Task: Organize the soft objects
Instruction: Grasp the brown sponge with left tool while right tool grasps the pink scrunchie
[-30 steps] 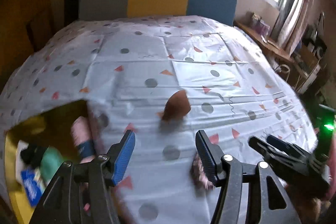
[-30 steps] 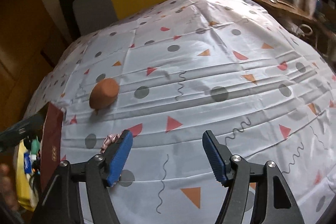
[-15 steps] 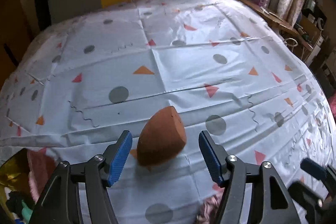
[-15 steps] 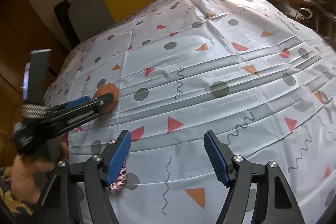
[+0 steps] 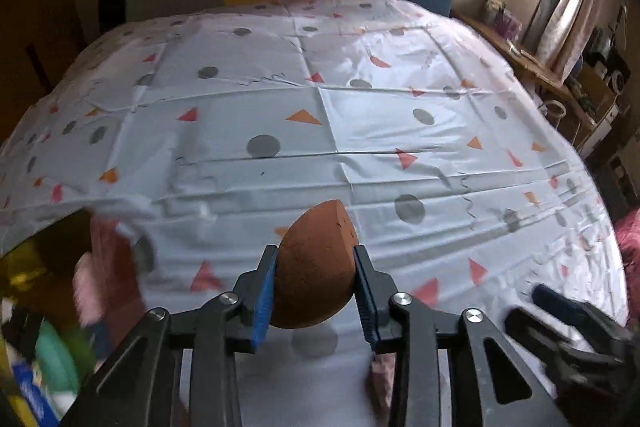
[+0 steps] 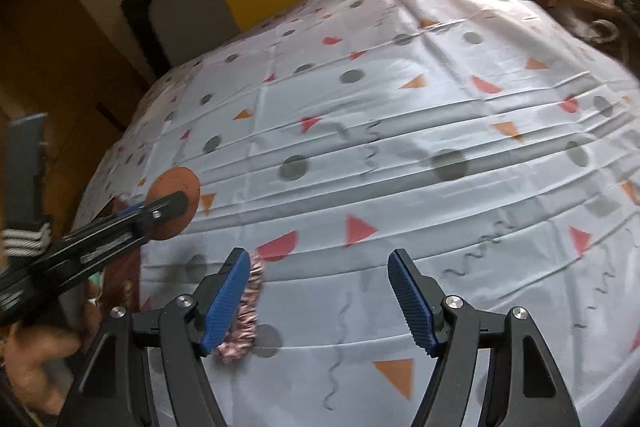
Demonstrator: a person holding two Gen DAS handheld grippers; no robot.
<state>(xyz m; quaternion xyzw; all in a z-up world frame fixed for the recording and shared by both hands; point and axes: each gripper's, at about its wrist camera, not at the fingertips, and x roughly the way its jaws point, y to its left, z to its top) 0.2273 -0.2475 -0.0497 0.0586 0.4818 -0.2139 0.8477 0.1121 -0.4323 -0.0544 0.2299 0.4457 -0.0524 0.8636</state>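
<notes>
The left hand-held gripper [image 5: 314,291] pinches a brown egg-shaped sponge [image 5: 314,267] between its blue pads, just above a patterned sheet [image 5: 360,131] covering the bed. The sponge's long axis runs forward and up from the jaws, narrow tip pointing away. Only the right wrist view shows the sponge's flat round face [image 6: 173,202], side-on to the left of the right hand-held gripper [image 6: 316,301], whose fingers are spread wide on nothing. A pink scrunchie [image 6: 246,311] lies on the sheet just beside its left finger.
</notes>
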